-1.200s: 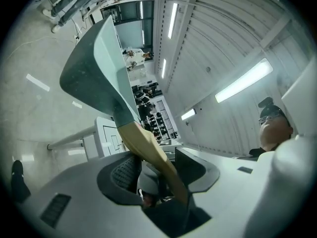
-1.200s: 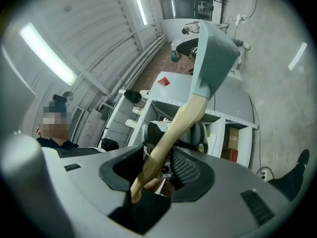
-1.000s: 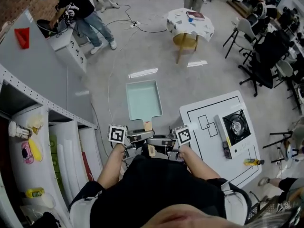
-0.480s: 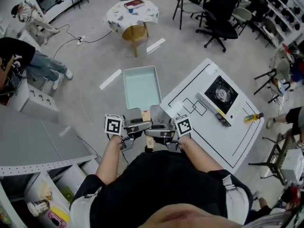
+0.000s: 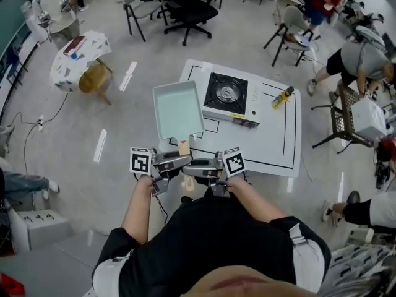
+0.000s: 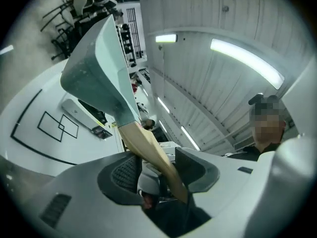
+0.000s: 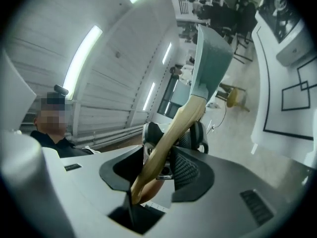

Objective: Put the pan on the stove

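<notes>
A pale green rectangular pan [image 5: 178, 109] with a wooden handle [image 5: 184, 147] hangs level over the left edge of the white table [image 5: 272, 142]. It sits just left of the black single-burner stove [image 5: 226, 98]. My left gripper [image 5: 179, 161] and right gripper [image 5: 193, 167] face each other, both shut on the handle. In the left gripper view the handle [image 6: 148, 155] runs between the pads of the left gripper [image 6: 153, 170] up to the pan [image 6: 96, 68]. The right gripper view shows the handle [image 7: 173, 133] clamped in the right gripper [image 7: 158, 170] below the pan [image 7: 210, 63].
A yellow bottle [image 5: 282, 96] lies on the table right of the stove. Black outlined rectangles [image 5: 210, 126] mark the tabletop. A small round table with a cloth [image 5: 80, 57] stands at the far left. Office chairs [image 5: 185, 5] and seated people [image 5: 362, 57] ring the far side.
The whole view has swung round. The pan, earlier over bare floor, now hangs over the table's left edge beside the stove. Both grippers keep their hold on the handle.
</notes>
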The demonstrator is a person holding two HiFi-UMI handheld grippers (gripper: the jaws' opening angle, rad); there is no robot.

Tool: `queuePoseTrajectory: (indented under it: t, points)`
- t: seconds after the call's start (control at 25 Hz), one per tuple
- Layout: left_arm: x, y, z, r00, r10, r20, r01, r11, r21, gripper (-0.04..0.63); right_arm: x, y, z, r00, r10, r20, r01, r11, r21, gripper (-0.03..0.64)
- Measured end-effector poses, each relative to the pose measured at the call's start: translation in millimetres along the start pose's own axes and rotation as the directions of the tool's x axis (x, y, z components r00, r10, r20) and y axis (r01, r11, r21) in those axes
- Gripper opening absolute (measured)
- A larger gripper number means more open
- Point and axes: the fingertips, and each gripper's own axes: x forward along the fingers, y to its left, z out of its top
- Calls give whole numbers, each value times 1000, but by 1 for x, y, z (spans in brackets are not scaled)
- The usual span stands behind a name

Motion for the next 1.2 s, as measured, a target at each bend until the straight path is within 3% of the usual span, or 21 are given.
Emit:
queuePoseTrajectory:
  t: [0.16,0.4,0.6,0.8,1.2]
  points:
    - [61,21,9,989,-77,-128,75,997,-26,216,-56,-12,26,988,-56,144,54,998,18,181]
    - [130,52,34,969,-121,-214,106,991,-82,216,-118,-29,72,952,-87,293,80,996,37,181]
    - [145,74,39,959,-110,-262,82,990,-116,216,-133,-48,84,940,-90,330,74,995,64,181]
    - [170,126,60,951,-93,-294,49,987,-155,216,-162,-93,115,924,-100,370,63,992,110,182]
    - [192,195,70,936,-60,-348,6,988,-156,216,-191,-157,132,932,-110,345,71,990,123,181]
